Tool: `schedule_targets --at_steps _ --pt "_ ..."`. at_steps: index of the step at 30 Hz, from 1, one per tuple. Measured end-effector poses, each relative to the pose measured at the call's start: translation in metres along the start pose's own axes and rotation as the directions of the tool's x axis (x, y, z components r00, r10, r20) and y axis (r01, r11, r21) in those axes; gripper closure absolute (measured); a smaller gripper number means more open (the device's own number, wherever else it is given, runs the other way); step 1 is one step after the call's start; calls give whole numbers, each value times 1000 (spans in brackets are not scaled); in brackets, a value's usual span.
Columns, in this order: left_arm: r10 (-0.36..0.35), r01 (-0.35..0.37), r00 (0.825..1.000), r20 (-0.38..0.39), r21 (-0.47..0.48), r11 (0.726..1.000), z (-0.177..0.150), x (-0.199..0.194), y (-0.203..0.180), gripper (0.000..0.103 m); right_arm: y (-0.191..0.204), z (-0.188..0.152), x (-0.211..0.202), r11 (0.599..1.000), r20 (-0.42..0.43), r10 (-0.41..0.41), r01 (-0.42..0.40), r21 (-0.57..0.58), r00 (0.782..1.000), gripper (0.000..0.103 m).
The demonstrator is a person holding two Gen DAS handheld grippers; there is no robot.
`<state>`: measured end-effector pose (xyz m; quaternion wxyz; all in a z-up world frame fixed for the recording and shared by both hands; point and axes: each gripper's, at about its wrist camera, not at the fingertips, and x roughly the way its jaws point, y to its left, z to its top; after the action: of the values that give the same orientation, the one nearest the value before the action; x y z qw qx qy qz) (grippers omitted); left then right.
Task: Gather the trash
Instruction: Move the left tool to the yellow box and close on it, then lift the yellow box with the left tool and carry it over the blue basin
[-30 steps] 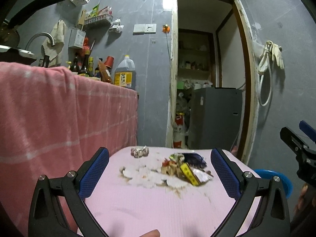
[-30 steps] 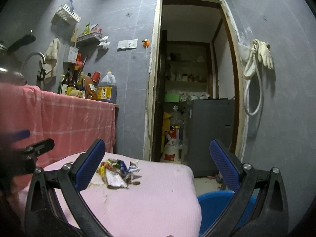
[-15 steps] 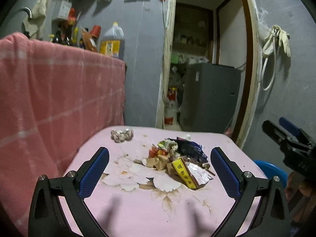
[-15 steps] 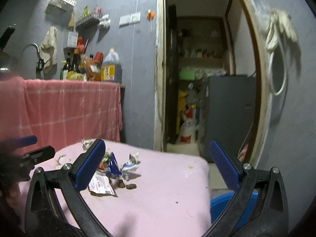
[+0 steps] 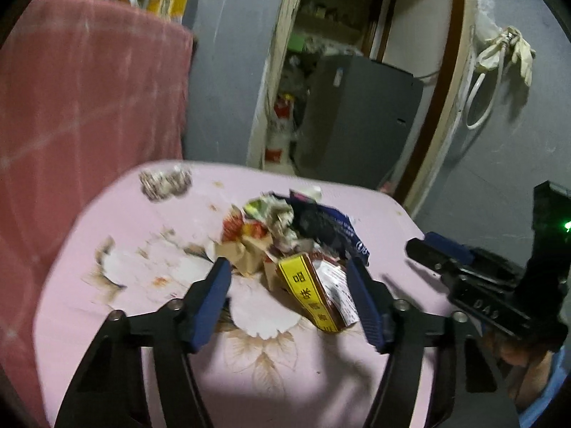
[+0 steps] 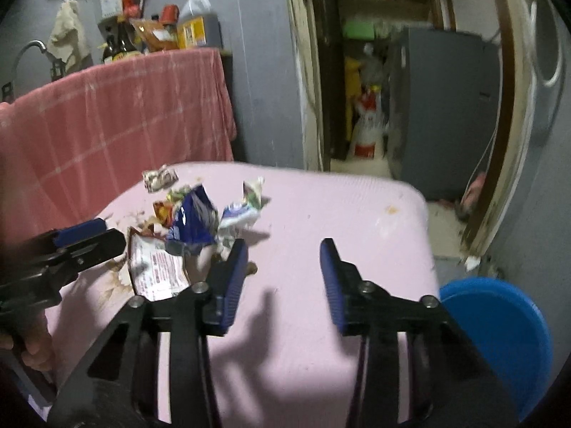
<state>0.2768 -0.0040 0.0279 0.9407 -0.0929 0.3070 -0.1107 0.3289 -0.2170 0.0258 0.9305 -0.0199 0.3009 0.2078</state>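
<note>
- Between your left gripper [image 5: 287, 294] fingers [image 5: 210, 297], which have just been closing and now stand half apart, sits the near end of the brown carton [image 5: 314, 289]; the fingers are either side of it and nothing is gripped yet.
- That carton lies with its long axis running away from you and a little to the left, so the fingers straddle its narrow width.
- Your right gripper [image 6: 283, 278] has also just been narrowing; its fingers [image 6: 233, 278] hold nothing, only bare pink table [image 6: 339, 214] between them, and the trash lies off to their left.
- Your left hand is the nearer one to the heap, so I judge the first pick is its job.
- The carton's yellow band carries Chinese characters, too blurred for me to read with any trust.
- The white torn wrapper [image 6: 155, 267] has small red print, unreadable.
- Behind it, the crumpled blue packet [image 6: 194, 219] shows white lettering I cannot make out.
- Farther back, a lone crumpled wrapper [image 5: 164, 182] lies apart near the table's far left edge.
- The blue bin [image 6: 499, 339] stands beside the table, on your right.
</note>
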Motion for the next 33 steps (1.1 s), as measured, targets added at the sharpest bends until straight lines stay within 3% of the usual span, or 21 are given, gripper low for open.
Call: schedule_targets --at_steps 3,7,17,20,22,28,33 --pt "-24 22 999 -47 -32 999 0 6 5 58 2 1 8 1000 -40 29 -29 5 999 71" --pt "-62 58 995 -82 -54 997 0 9 8 60 10 3 23 998 -99 53 -55 -12 994 73" --pt "-112 101 986 -126 -89 991 4 13 9 76 20 2 51 996 -226 81 -90 -27 971 76" --pt "-118 106 984 -130 -94 990 4 13 8 78 20 2 51 995 -228 84 -92 -27 970 79" --pt "-117 105 985 -128 -95 990 4 12 7 80 21 2 52 995 -227 91 -99 -24 970 88" --pt "-117 109 988 -99 -83 991 1 4 2 83 20 -1 45 993 -198 110 -114 -11 974 94" --pt "-95 92 994 -55 -44 995 -3 -6 -9 85 13 -2 23 994 -117 108 -107 7 987 95"
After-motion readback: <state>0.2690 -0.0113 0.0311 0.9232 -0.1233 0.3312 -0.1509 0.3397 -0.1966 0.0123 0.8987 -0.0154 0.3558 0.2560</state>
